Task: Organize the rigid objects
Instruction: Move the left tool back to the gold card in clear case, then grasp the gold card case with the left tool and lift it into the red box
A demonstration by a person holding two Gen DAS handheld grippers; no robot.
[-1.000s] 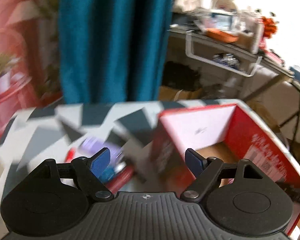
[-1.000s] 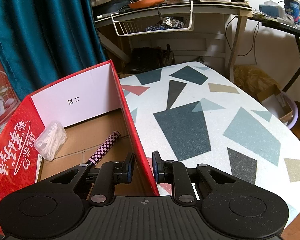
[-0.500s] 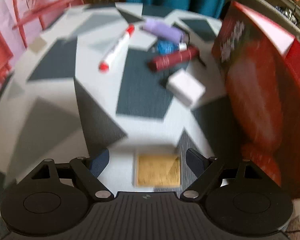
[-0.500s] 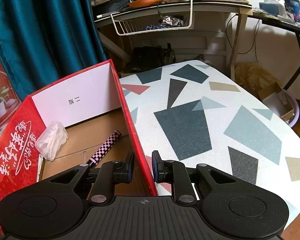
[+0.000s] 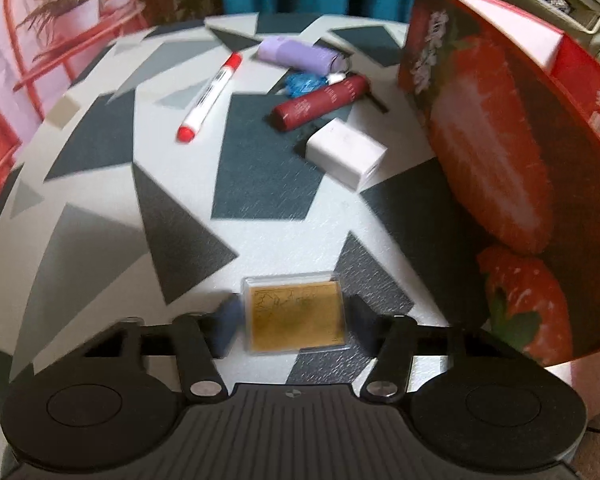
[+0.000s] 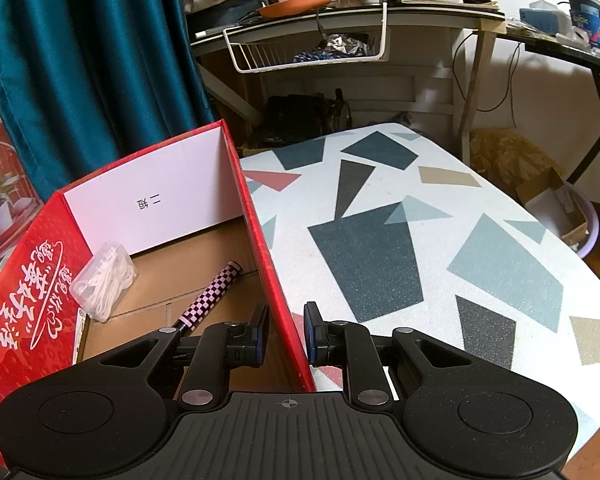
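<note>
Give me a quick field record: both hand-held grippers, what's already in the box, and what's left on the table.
left hand-held gripper: jaws have just been closing around the clear case with the gold card; pads near its sides, contact not clear
right hand-held gripper: shut on the red box wall
in box: bag of white pieces, checkered pen
on table: red-capped marker, purple case, blue wrapper, dark red tube, white charger block

I have swung my left gripper (image 5: 294, 322) down from the curtain view to the table, and its jaws have just been closing around a clear gold-filled case (image 5: 296, 314), not visibly pressing.
</note>
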